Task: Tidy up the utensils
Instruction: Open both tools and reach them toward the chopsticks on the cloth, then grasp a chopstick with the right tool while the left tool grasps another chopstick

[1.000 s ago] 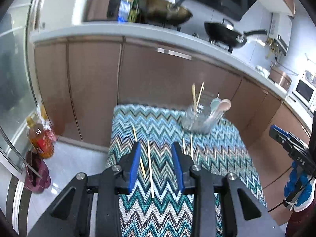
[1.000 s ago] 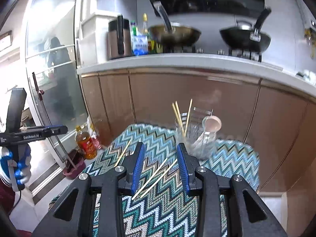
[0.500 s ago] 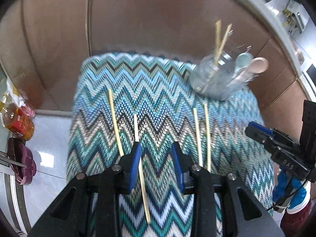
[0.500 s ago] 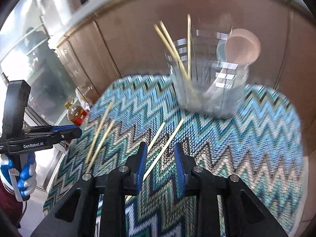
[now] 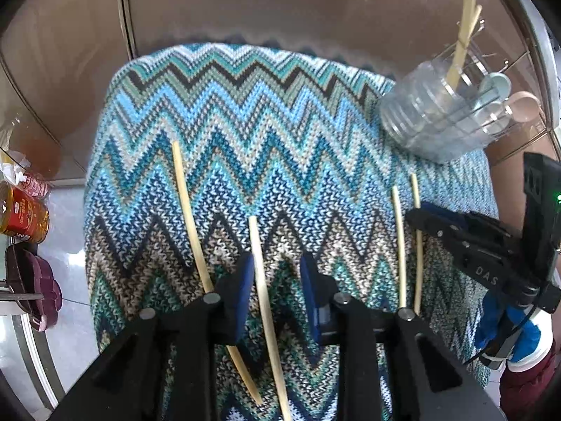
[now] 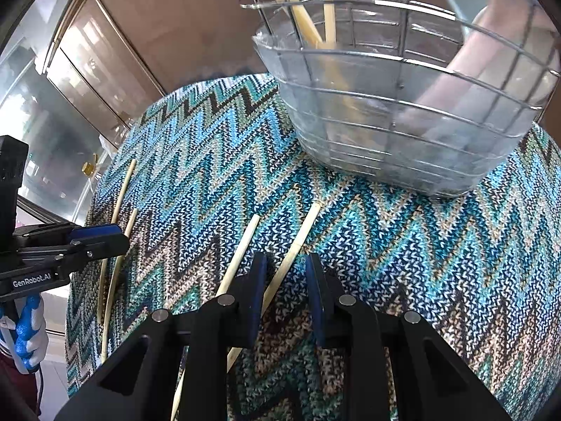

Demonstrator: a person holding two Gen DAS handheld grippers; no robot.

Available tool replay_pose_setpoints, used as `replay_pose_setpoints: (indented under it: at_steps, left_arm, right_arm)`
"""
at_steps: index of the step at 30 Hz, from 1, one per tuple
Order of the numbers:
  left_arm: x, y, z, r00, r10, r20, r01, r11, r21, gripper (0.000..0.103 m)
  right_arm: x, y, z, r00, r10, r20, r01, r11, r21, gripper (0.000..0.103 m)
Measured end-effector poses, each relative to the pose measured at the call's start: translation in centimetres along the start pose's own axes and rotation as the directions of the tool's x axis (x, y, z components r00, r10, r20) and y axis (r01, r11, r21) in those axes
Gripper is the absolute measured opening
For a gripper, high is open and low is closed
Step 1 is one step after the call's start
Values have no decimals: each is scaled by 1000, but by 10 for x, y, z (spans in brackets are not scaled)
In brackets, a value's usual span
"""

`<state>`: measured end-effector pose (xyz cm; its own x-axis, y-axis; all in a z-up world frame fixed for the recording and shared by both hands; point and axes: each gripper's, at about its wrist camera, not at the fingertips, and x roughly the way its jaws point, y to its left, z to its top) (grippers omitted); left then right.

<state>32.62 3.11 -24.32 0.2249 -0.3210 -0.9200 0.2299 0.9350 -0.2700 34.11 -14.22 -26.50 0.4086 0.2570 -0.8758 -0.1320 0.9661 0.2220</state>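
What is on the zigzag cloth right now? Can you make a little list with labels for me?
cloth: zigzag knit, covers the table
loose chopsticks: four, lying flat in two pairs
left gripper: jaws have just been closing, open around one chopstick, not pinching it
right gripper: jaws have just been closing, open around another chopstick, not pinching it
holder: wire basket with clear liner, at the cloth's far end
in holder: upright chopsticks and spoons
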Motion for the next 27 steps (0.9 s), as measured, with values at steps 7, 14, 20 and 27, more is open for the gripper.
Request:
replay_pose_setpoints:
  at_steps: [7, 14, 20, 27]
  left_arm:
    - [11, 12, 0, 1000, -15, -22, 14, 998, -56, 8]
    - [0, 16, -8, 1000, -27, -2, 26, 995, -94, 5]
    - [-23, 2, -26, 999, -23, 44, 27, 996, -87, 5]
    - [-70, -8, -56, 990, -13, 138, 28, 994, -105, 5]
  right_arm:
    - [5, 1, 3, 1000, -7, -1, 7, 1000, 21, 12]
    - [-22, -15, -13, 999, 47, 23, -47, 998, 36, 7]
    - [-66, -9, -30, 993, 71, 94, -72, 997, 4, 6]
    - [-131, -1, -59, 977, 75, 200, -70, 997, -31, 5]
